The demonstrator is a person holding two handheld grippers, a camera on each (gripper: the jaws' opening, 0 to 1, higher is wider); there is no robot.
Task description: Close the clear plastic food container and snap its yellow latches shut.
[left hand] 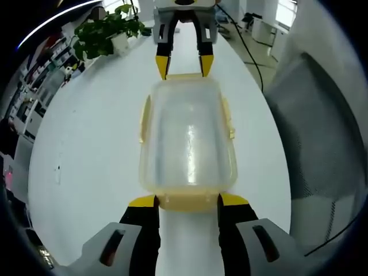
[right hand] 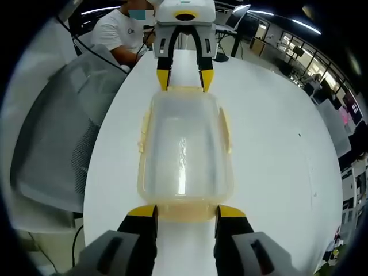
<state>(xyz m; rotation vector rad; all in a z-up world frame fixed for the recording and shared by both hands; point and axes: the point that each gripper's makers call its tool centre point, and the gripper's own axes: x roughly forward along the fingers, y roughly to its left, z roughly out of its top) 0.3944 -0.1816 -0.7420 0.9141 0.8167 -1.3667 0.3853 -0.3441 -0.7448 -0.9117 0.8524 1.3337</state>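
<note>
Looking along the left hand-held gripper [left hand: 187,200] in the left gripper view, the clear plastic food container [left hand: 187,144] sits flat on the white bench [left hand: 86,149] with its lid on. The yellow latch [left hand: 188,202] at the near end lies right between the two yellow-tipped jaws, which are spread wide and not clenched on it, tips just beside the container's corners. Across from it, the right hand-held gripper [left hand: 184,66] comes in from the far end, its jaws also apart at that end's latch. A potted plant [left hand: 106,31] stands farther back on the bench, and a grey chair [left hand: 322,132] is off to the side.

Over in the right gripper view it's the mirror picture: right hand-held gripper [right hand: 186,211] released, jaws straddling the near yellow latch [right hand: 185,213] of the container [right hand: 185,146], with the left hand-held gripper [right hand: 184,80] open at the far end. A person in a white shirt [right hand: 118,34] sits beyond the bench [right hand: 276,144].
</note>
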